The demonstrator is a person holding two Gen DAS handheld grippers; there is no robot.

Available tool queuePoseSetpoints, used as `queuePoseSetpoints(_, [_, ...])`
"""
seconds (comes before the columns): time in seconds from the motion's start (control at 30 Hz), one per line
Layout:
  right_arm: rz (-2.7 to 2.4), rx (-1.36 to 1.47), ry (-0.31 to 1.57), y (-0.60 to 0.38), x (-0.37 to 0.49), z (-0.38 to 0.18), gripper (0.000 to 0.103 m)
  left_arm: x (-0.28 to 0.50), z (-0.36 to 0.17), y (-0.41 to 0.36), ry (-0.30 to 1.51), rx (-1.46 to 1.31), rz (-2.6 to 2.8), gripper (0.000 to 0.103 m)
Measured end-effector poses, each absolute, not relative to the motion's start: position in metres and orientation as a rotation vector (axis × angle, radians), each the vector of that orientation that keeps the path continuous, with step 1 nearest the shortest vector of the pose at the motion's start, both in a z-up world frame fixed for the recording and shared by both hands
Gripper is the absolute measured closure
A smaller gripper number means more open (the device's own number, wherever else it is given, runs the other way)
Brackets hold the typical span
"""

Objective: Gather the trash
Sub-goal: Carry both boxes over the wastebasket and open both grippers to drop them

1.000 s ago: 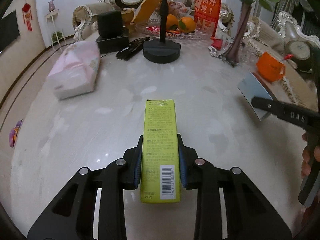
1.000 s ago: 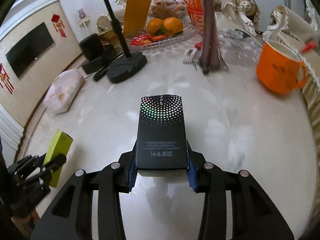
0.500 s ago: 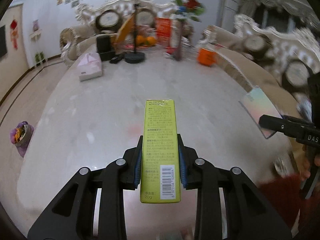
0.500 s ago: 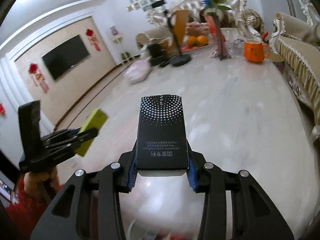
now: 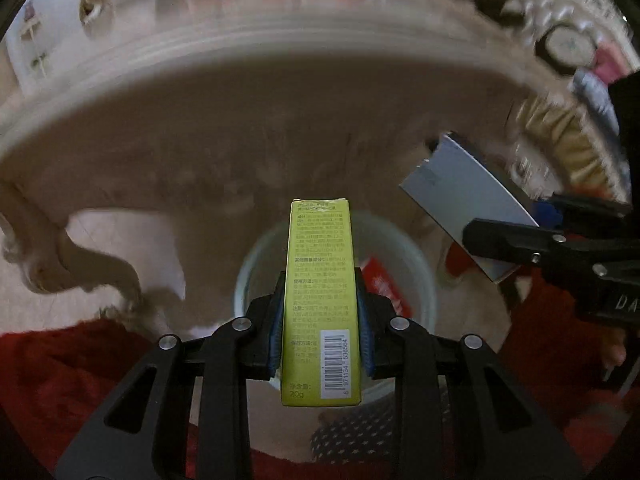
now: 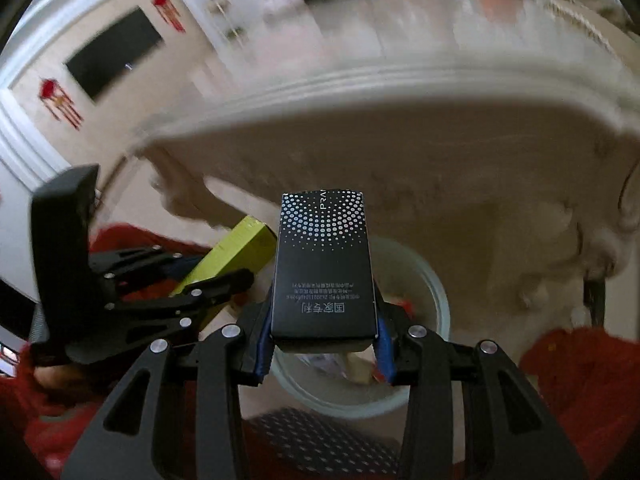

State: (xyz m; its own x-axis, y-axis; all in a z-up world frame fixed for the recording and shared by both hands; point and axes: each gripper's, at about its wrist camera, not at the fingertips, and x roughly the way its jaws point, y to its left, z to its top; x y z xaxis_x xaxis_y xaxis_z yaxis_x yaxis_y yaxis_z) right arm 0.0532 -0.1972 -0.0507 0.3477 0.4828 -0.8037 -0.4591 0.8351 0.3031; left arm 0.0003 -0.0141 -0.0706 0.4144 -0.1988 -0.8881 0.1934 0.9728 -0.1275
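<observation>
My left gripper (image 5: pixel 320 296) is shut on a tall yellow-green carton (image 5: pixel 318 264) with a barcode, held above a round white trash bin (image 5: pixel 424 276) on the floor. A red wrapper (image 5: pixel 386 286) lies inside the bin. My right gripper (image 6: pixel 324 320) is shut on a black box with a silver dot pattern (image 6: pixel 324 256), also over the bin's rim (image 6: pixel 438 296). In the left wrist view the right gripper (image 5: pixel 516 224) sits at the right with the box's silver face (image 5: pixel 460 188) showing. In the right wrist view the left gripper (image 6: pixel 220 272) and its carton (image 6: pixel 240 248) are at the left.
The cream table's moulded edge (image 5: pixel 240 52) and carved leg (image 5: pixel 80 256) stand just beyond the bin. The person's red clothing (image 5: pixel 60 380) fills both lower corners. A dark spotted slipper (image 5: pixel 352 436) is next to the bin's near side. A hand (image 6: pixel 56 376) grips the left tool.
Both grippers pulled back off the tabletop, dropped below its edge and tilted down. The bin, unseen before, now lies under both held boxes. Both grips are unchanged.
</observation>
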Motion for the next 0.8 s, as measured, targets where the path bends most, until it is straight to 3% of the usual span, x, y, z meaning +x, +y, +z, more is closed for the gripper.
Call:
queuePoseSetpoints(0.23, [0.586, -0.036, 1.155, -0.17, 0.075, -0.102, 0.064, 0.018, -0.129, -0.025, 1.265, 0.003, -0.279, 0.073])
queuePoseSetpoints(0.27, [0.595, -0.048, 1.165, -0.167, 0.076, -0.107, 0.063, 0.018, -0.133, -0.026, 1.282, 0.0, -0.277, 0.068])
queuePoseSetpoints(0.3, [0.598, -0.055, 1.175, -0.165, 0.078, -0.109, 0.061, 0.019, -0.138, -0.026, 1.3, 0.005, -0.263, 0.057])
queuePoseSetpoints(0.33, [0.595, -0.063, 1.187, -0.164, 0.076, -0.114, 0.044, 0.019, -0.142, -0.025, 1.306, 0.019, -0.238, 0.028])
queuePoseSetpoints(0.37, [0.574, -0.07, 1.19, -0.165, 0.077, -0.115, 0.034, 0.018, -0.143, -0.025, 1.301, 0.026, -0.229, 0.024])
queuePoseSetpoints(0.4, [0.548, -0.075, 1.173, -0.167, 0.077, -0.114, 0.024, 0.017, -0.142, -0.025, 1.294, 0.029, -0.223, 0.024])
queuePoseSetpoints(0.47, [0.533, -0.071, 1.152, -0.169, 0.076, -0.11, 0.024, 0.017, -0.139, -0.019, 1.286, 0.013, -0.205, 0.024])
queuePoseSetpoints(0.53, [0.509, -0.058, 1.16, -0.172, 0.076, -0.109, 0.011, 0.018, -0.137, -0.017, 1.284, -0.012, -0.192, 0.024])
queuePoseSetpoints(0.8, [0.45, -0.004, 1.195, -0.198, 0.062, -0.111, 0.008, 0.019, -0.125, -0.007, 1.263, -0.055, -0.156, 0.024])
